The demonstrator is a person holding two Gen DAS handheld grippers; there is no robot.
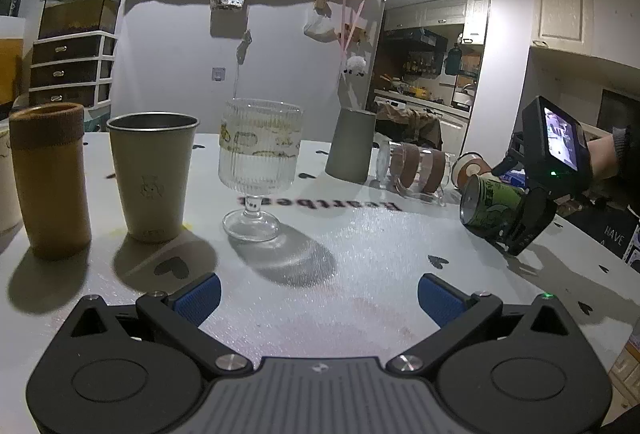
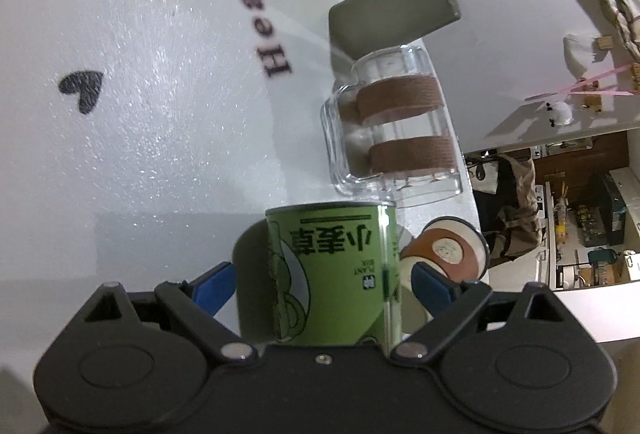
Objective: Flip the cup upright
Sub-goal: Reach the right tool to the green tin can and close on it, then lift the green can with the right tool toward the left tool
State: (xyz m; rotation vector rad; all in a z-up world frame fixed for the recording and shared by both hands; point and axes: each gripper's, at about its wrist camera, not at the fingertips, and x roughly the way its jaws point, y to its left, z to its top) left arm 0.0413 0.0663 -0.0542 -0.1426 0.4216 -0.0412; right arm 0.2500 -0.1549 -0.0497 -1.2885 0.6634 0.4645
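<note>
1. The left wrist view shows the left claw [image 1: 319, 298] low over the white bench [image 1: 360, 234], its blue pads [image 1: 199, 297] spread wide with only bare bench surface between them.
2. That same view takes in a row of upright vessels which the right wrist view misses: a brown sleeved tumbler [image 1: 50, 180] at far left, a steel cup [image 1: 150, 176] beside it, and a ribbed stemmed glass [image 1: 258, 166] nearer the middle.
3. At its right edge, the left view shows the right claw [image 1: 516, 222] from outside, clamped on the green printed cup [image 1: 490, 208], which is tilted with its open mouth facing left, apparently just above the bench.
4. The right wrist view shows the grip close up: the green printed cup [image 2: 332, 274] sits between the blue pads [image 2: 430, 284], which press on its sides, its lettering upside down to the camera.
5. Both views show the grey cup [image 2: 394, 12] standing mouth down, the glass mug [image 2: 394, 132] with two brown bands lying on its side, and a small brown-and-white cup [image 2: 444, 252] also on its side just beyond the claw.
6. Only the right view reads the word "Heartbe" on the bench [image 2: 160, 74] clearly.
</note>
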